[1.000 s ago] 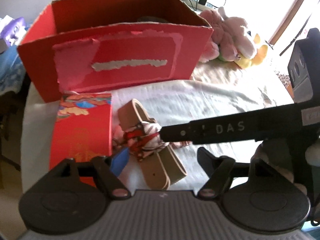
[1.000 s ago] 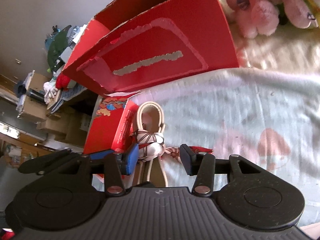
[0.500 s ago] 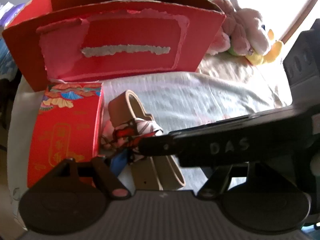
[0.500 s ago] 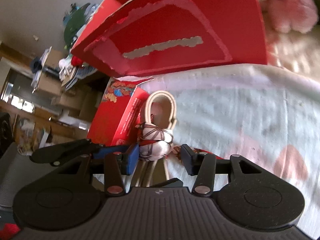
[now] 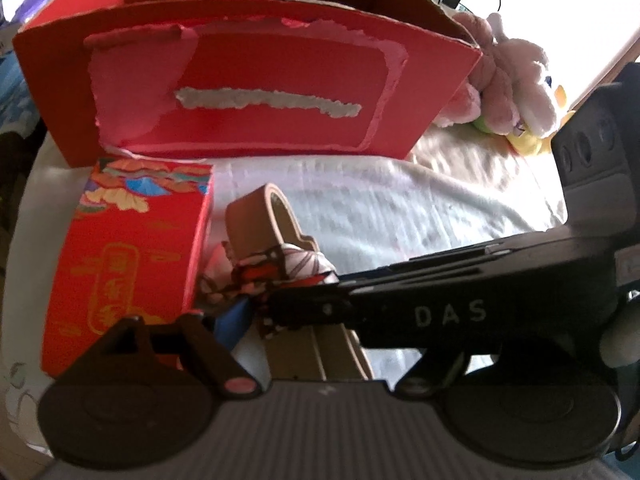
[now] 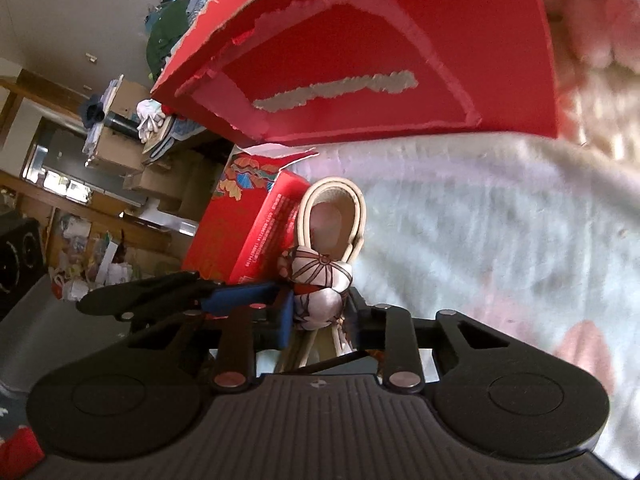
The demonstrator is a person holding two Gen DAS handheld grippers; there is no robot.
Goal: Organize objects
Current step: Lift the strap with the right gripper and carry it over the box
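The right gripper [image 6: 318, 312] is seen clamped on the patterned cloth knot [image 6: 320, 292] that is tied round a folded tan belt [image 6: 332, 216]; its jaws have just been closing, and the knot is now pressed between the blue pad on one side and the dark pad on the other. The belt lies on a pale cloth [image 6: 460, 240] directly ahead of that gripper, its looped end pointing away from the tool and its 2 straps running back beneath the jaws. The left gripper [image 5: 320, 344] is held with its fingers apart and nothing is gripped by it; the belt's lower end is seen between its 2 fingers, and the right gripper's arm crosses in front of it. A small red gift box [image 5: 132, 256] lies flat just beside the belt, to the left of both tools. A large open red box [image 5: 248, 92] stands beyond the belt, further ahead of the grippers, and a pink plush toy [image 5: 516, 92] lies past its right end. Little of the tidying appears done: the belt has only been grasped and has not been lifted, and the small box and the toy are outside the large box. What already sits inside the large box cannot be told.
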